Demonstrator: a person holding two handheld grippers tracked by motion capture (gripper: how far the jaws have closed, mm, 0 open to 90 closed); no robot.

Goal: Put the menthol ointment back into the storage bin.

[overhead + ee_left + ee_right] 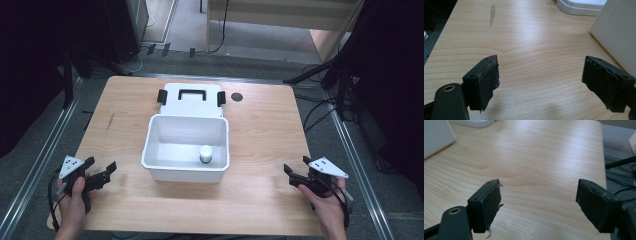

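A white rectangular bin (162, 150) sits mid-table (260, 130), its long axis running left to right, open side up. Inside, near the front wall and right of centre, 1 small white-capped bottle (205, 154) stands upright. Just behind the bin lies its white lid (190, 102), flat, with a black handle and 2 black side latches. The left gripper (102, 172) rests near the table's front-left, jaws spread wide and empty. The right gripper (296, 172) sits front-right, jaws likewise wide apart, holding nothing.
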